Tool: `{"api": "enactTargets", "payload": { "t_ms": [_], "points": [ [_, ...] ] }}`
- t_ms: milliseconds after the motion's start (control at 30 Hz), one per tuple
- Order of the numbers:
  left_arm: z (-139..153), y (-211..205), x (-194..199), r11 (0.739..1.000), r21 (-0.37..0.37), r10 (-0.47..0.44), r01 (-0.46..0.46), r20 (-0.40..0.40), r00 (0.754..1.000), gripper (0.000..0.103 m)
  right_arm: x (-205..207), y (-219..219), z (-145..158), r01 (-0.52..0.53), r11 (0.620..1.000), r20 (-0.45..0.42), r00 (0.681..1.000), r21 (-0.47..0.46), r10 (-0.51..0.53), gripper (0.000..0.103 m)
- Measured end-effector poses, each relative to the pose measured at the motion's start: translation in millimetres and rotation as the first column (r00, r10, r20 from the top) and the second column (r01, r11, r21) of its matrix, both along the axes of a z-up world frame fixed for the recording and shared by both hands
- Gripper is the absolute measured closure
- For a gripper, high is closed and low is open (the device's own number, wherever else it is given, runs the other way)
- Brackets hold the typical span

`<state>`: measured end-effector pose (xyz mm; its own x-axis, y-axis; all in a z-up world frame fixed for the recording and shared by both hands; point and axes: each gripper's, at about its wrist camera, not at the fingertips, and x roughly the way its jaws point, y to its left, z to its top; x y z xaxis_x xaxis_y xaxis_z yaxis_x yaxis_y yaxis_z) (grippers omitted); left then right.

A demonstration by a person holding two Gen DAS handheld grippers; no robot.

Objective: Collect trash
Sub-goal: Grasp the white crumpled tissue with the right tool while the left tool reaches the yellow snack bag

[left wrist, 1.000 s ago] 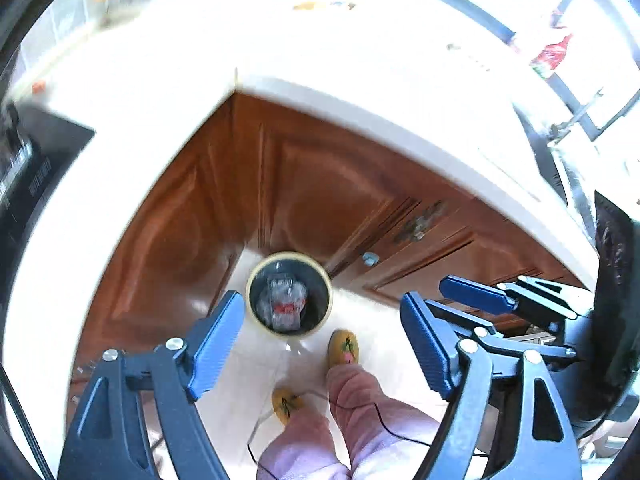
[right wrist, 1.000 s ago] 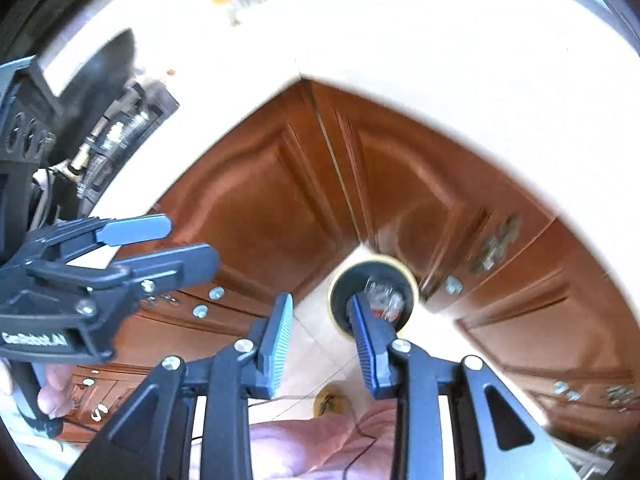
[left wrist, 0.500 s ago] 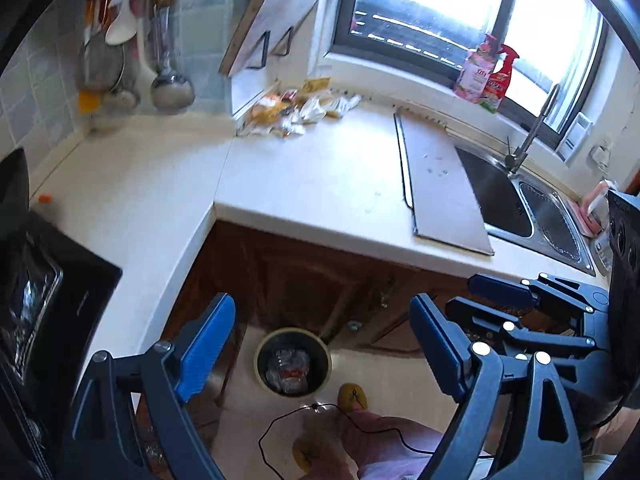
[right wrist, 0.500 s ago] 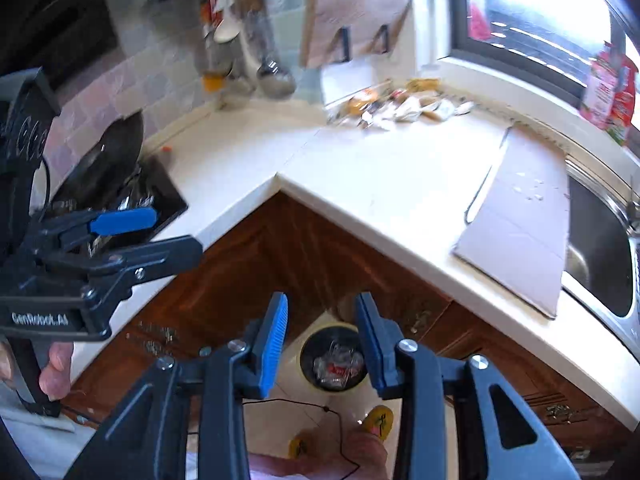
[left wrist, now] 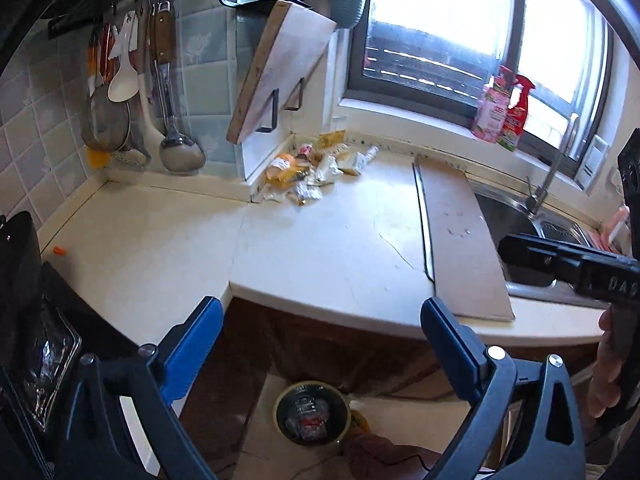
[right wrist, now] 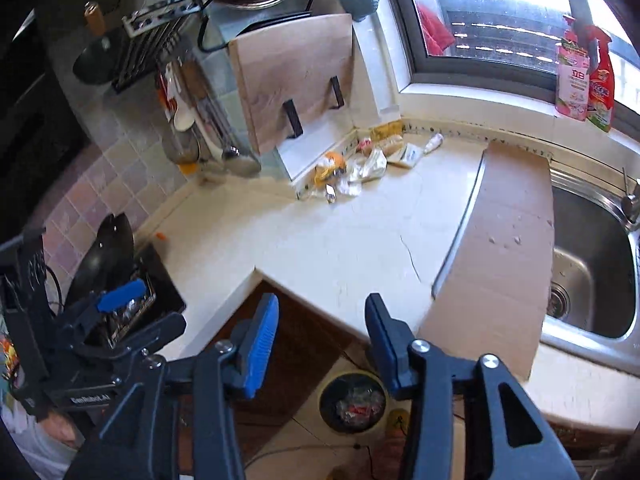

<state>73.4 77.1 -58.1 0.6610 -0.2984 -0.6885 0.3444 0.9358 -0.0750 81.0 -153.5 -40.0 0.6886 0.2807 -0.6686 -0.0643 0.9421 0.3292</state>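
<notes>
Left gripper [left wrist: 320,344] jaws just opened wide, empty, right gripper [right wrist: 320,332] jaws just opening, empty, wrapper pile [left wrist: 310,172] at countertop [left wrist: 320,240] corner, trash bin [left wrist: 312,412] on floor below.

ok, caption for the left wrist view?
Open left gripper above bin, facing wrapper pile on the counter.
</notes>
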Motion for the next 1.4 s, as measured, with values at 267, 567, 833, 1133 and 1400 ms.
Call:
{"api": "enactTargets", "payload": {
  "t_ms": [267, 567, 833, 1133, 1400],
  "points": [
    [-7, -31, 98, 0.994, 0.040, 0.099, -0.100, 0.021, 0.995, 0.005, 113, -34, -8, -0.061, 0.993, -0.085, 0.994, 0.099, 0.070, 0.054],
    [-46, -79, 199, 0.969, 0.159, 0.172, -0.191, 0.129, 0.977, 0.005, 253, -72, -67, -0.027, 0.954, -0.242, 0.965, 0.299, 0.103, 0.054],
    [-88, -117, 269, 0.938, 0.300, 0.138, -0.172, 0.132, 0.982, 0.005, 359, -92, -137, 0.092, 0.898, -0.364, 0.928, 0.429, 0.079, 0.054],
    [-107, -138, 324, 0.911, 0.375, 0.130, -0.172, 0.135, 0.982, 0.005, 416, -86, -184, 0.166, 0.881, -0.431, 0.901, 0.444, 0.047, 0.054],
    [-122, -152, 348, 0.895, 0.412, 0.116, -0.169, 0.150, 0.982, 0.005, 428, -76, -200, 0.154, 0.881, -0.411, 0.910, 0.447, 0.049, 0.055]
  ]
}}
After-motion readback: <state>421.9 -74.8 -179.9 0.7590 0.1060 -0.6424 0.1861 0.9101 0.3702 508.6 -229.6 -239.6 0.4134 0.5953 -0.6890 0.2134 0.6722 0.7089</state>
